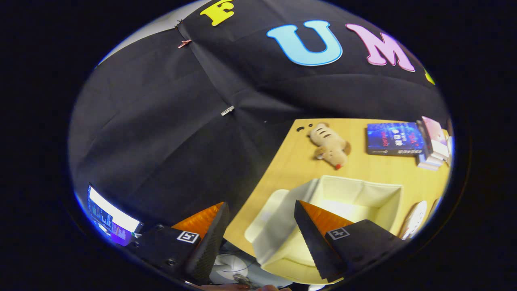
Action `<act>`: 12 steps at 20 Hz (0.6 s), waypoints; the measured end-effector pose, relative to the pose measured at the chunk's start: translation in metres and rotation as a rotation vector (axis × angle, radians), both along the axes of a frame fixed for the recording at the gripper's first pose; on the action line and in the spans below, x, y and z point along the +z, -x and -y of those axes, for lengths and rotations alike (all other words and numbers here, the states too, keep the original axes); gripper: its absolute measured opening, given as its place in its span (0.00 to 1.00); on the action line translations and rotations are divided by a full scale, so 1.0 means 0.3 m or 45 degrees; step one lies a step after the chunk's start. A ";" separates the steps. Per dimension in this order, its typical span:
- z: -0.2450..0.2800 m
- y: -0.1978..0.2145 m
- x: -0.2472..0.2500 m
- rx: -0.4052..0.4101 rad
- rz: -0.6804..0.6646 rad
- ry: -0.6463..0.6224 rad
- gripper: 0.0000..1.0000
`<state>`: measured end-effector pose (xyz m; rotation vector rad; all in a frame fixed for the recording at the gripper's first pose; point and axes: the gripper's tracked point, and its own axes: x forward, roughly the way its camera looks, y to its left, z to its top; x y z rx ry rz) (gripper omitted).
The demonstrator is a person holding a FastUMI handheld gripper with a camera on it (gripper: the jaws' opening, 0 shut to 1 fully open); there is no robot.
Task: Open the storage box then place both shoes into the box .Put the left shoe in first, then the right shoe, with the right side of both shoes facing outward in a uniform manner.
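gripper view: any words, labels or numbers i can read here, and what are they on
Blue book: cover print, too blurred to read.
Screen: text too small to read.
Gripper: a square black-and-white marker on each finger, a pattern, no words; it is open, holding nothing, one finger in front of the open storage box.
Nothing here can be quoted.

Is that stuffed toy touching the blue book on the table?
Apart. In the gripper view the stuffed toy lies beyond the open fingers, and a strip of bare table separates it from the blue book.
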<state>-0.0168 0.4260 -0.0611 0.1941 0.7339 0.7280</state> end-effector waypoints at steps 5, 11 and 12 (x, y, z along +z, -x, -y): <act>0.377 -0.040 -0.065 -0.115 0.081 0.171 0.98; 0.862 -0.077 -0.297 -0.255 0.078 0.493 0.99; 0.907 -0.074 -0.336 -0.274 0.044 0.500 0.99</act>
